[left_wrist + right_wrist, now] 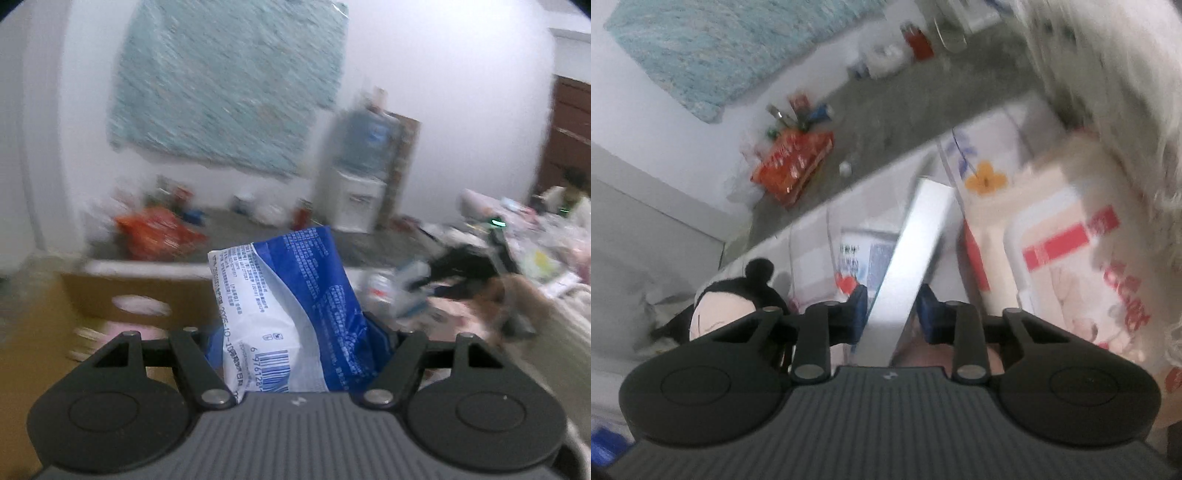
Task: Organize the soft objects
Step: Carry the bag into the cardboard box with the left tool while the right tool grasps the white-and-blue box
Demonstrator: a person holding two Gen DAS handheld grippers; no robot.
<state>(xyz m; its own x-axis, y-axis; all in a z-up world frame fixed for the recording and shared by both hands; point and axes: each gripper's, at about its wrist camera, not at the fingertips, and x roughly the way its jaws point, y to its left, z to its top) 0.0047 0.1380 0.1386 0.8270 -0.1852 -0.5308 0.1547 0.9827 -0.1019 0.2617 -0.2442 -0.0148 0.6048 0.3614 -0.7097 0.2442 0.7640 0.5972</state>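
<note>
White walls hung with a teal textured cloth (229, 85) are seen behind a cluttered grey floor. A blue-and-white printed soft plastic pack (291, 314) is clamped upright between the left gripper's (295, 354) fingers. A flat white rectangular panel (912, 258) is gripped between the right gripper's (892, 314) blue pads, beside a black-haired plush doll (727, 306).

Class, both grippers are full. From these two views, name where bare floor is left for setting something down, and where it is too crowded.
Bare room: the grey floor strip between the orange packet and the red bottle. Crowded: the wall edge with small bottles, and the cluttered bedding. The left gripper holds the blue-and-white pack; the right gripper holds a white box.
</note>
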